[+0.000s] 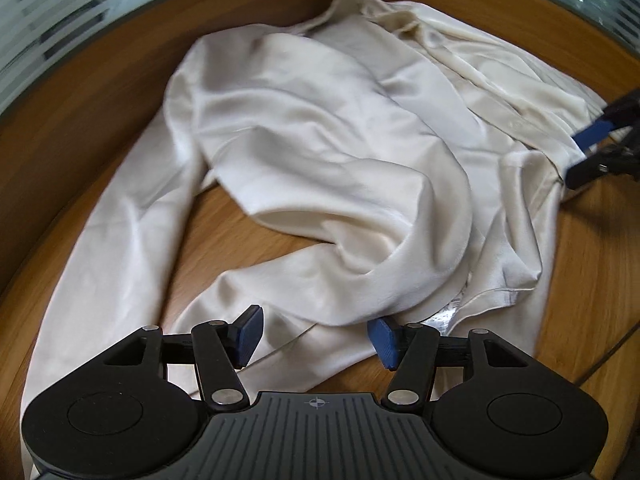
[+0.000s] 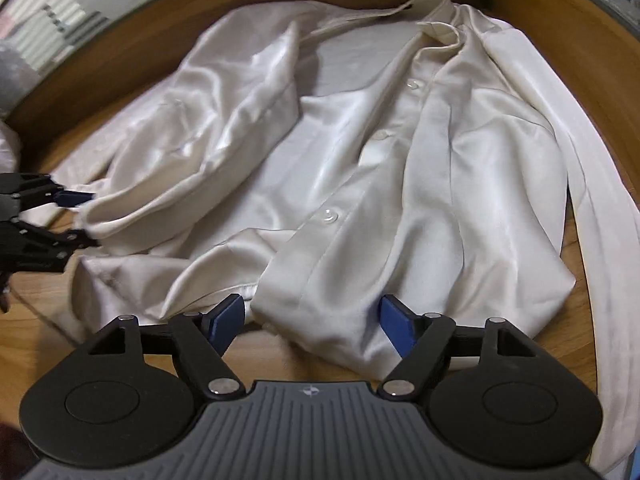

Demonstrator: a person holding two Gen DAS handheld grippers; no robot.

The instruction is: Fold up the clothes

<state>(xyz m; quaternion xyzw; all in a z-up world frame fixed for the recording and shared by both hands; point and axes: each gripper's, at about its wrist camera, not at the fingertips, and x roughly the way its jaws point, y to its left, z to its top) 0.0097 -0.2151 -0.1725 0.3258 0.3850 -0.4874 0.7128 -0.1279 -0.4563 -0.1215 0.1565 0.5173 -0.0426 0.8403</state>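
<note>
A cream satin button-up shirt point(image 1: 320, 152) lies rumpled on the wooden table point(image 1: 248, 232), collar at the far end. In the right wrist view the shirt point(image 2: 360, 168) shows its button placket and a long sleeve hanging down the right side. My left gripper point(image 1: 316, 336) is open over the shirt's near hem, with cloth between its blue pads. My right gripper point(image 2: 310, 324) is open at the shirt's folded bottom edge. Each gripper shows in the other's view, the right point(image 1: 588, 156) and the left point(image 2: 80, 220), both open at the shirt's edge.
The wooden table has a raised wooden rim point(image 1: 100, 64) curving round the back. Frosted striped glass point(image 1: 48, 20) stands behind it. A thin cable point(image 1: 608, 356) runs across the table at the right.
</note>
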